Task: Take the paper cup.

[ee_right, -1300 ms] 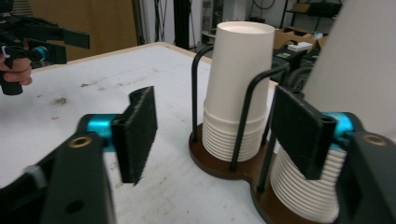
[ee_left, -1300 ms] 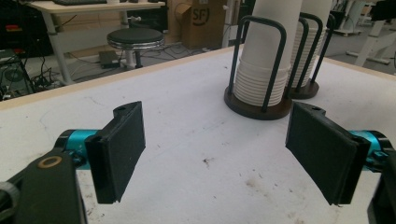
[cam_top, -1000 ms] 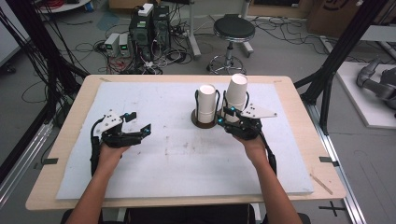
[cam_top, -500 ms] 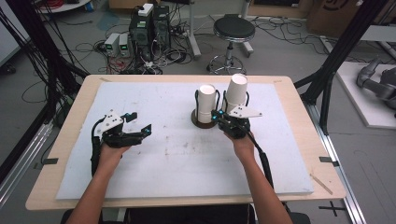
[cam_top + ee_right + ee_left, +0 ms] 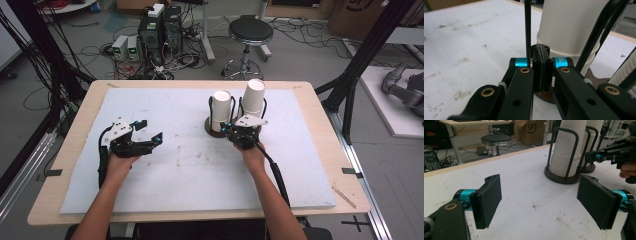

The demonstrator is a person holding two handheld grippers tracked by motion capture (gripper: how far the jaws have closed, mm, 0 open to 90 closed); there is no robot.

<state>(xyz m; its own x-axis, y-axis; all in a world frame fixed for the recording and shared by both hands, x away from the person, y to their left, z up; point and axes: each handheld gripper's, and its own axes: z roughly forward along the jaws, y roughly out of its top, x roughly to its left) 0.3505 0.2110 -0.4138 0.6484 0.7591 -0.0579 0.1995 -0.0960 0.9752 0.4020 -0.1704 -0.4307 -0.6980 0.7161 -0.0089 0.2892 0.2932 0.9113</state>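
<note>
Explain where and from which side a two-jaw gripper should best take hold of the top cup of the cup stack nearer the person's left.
Probably grip the top cup by its bare upper wall, above the black wire frame of the holder. Come from above or from a side between the wire loops, since these bars block the lower wall. The stack stands upright, so the jaws should span the round wall and lift straight up.

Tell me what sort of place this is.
Probably a robotics lab or workshop: computer towers amid tangled cables on the floor, a black frame around the table, and cardboard boxes behind.
</note>
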